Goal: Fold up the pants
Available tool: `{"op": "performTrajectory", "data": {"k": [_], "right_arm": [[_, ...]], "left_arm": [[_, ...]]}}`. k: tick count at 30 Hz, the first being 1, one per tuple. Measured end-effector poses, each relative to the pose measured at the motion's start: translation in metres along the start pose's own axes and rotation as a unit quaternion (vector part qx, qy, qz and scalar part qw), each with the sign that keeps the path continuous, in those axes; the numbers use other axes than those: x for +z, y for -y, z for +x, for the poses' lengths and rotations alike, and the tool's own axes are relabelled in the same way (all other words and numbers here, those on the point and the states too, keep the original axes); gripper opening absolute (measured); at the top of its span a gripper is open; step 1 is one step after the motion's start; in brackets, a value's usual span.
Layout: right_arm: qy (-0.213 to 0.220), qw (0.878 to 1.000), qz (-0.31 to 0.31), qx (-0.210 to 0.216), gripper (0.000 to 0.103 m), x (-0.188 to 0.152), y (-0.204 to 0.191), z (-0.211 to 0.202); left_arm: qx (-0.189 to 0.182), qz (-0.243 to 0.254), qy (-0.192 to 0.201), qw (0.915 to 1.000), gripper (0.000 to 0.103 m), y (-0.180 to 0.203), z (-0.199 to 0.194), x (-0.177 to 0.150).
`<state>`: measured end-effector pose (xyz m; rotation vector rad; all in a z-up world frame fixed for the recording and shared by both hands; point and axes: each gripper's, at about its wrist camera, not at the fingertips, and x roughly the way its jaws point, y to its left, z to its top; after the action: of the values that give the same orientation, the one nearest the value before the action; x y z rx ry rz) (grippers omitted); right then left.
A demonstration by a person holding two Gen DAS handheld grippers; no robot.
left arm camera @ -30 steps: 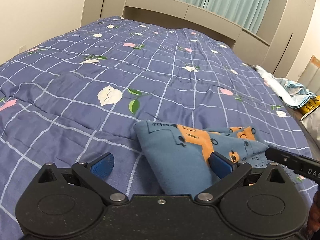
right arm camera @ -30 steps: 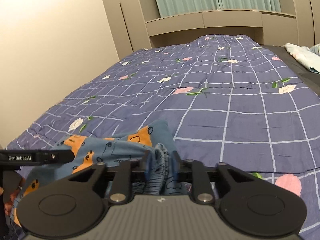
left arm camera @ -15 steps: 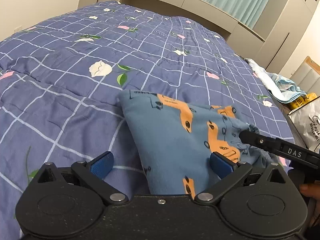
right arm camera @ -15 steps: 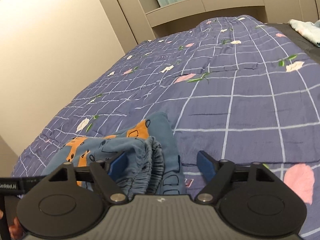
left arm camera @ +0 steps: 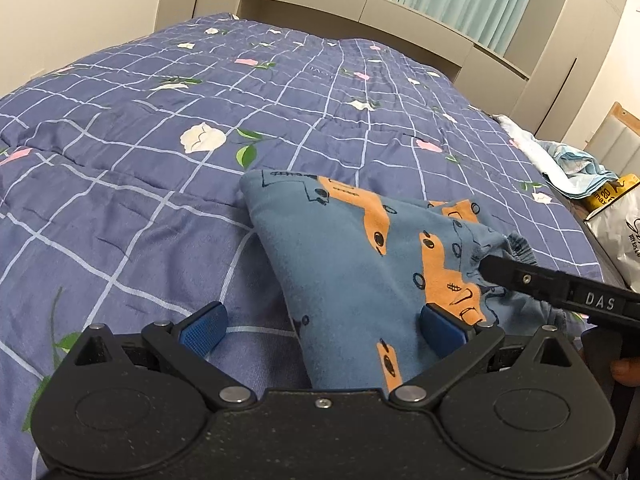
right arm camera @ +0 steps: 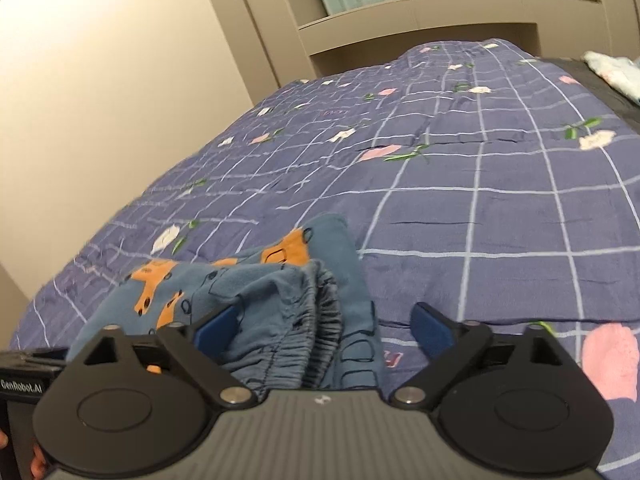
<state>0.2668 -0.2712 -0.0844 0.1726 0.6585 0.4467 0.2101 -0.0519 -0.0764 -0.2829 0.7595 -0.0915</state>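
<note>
The blue pants [left arm camera: 352, 256] with orange car prints lie folded in a bundle on the bed. My left gripper [left arm camera: 322, 326] is open, its blue pads [left arm camera: 202, 328] spread wide over the near edge of the pants. My right gripper [right arm camera: 326, 326] is open too, and the gathered elastic waistband [right arm camera: 316, 328] lies loose between its pads [right arm camera: 430, 328]. In the left wrist view the right gripper's black body [left arm camera: 560, 288] reaches in over the waistband from the right.
A purple checked quilt [left arm camera: 160, 128] with flowers covers the bed. Light blue cloth [left arm camera: 568, 160] and a white bag [left arm camera: 618, 232] lie off the bed's right side. A beige headboard shelf [left arm camera: 360, 4] stands at the far end, with a wall [right arm camera: 100, 100] to the left.
My right gripper has opened and let go of the waistband, which now lies loose between its pads. My left gripper stayed open and shifted slightly over the pants.
</note>
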Motion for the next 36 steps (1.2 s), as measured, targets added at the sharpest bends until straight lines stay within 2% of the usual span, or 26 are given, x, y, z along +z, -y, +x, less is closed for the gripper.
{"op": "performTrajectory", "data": {"k": [13, 18, 21, 22, 26, 30, 32, 35, 36], "right_arm": [[-0.013, 1.0, 0.007, 0.022, 0.102, 0.002, 0.005, -0.002], [-0.032, 0.994, 0.057, 0.084, 0.102, 0.006, 0.021, -0.009], [-0.032, 0.991, 0.085, 0.102, 0.101, 0.005, 0.03, -0.013], [-0.03, 0.99, 0.093, 0.1, 0.099, 0.004, 0.032, -0.014], [-0.022, 0.994, 0.093, 0.061, 0.078, 0.0, 0.029, -0.02], [-0.018, 0.995, 0.094, 0.041, 0.064, -0.006, 0.023, -0.025], [-0.018, 0.995, 0.088, 0.031, 0.058, -0.007, 0.018, -0.027], [-0.019, 0.997, 0.071, 0.016, 0.045, -0.005, 0.006, -0.029], [-0.017, 0.998, 0.061, 0.008, 0.04, -0.004, 0.0, -0.03]], "left_arm": [[-0.012, 0.003, -0.007, 0.9999, 0.103, -0.004, -0.004, 0.0], [-0.014, -0.014, -0.026, 0.9995, 0.103, -0.008, -0.007, 0.004], [-0.021, -0.023, -0.042, 0.9986, 0.103, -0.01, -0.01, 0.006], [-0.024, -0.025, -0.044, 0.9984, 0.102, -0.011, -0.011, 0.006], [-0.037, -0.041, -0.047, 0.9974, 0.102, -0.014, -0.017, 0.003], [-0.042, -0.047, -0.051, 0.9967, 0.1, -0.012, -0.022, 0.002], [-0.041, -0.046, -0.052, 0.9968, 0.095, -0.01, -0.023, 0.001], [-0.037, -0.043, -0.049, 0.9972, 0.079, -0.008, -0.026, 0.002], [-0.041, -0.046, -0.049, 0.9969, 0.069, -0.008, -0.027, 0.002]]}}
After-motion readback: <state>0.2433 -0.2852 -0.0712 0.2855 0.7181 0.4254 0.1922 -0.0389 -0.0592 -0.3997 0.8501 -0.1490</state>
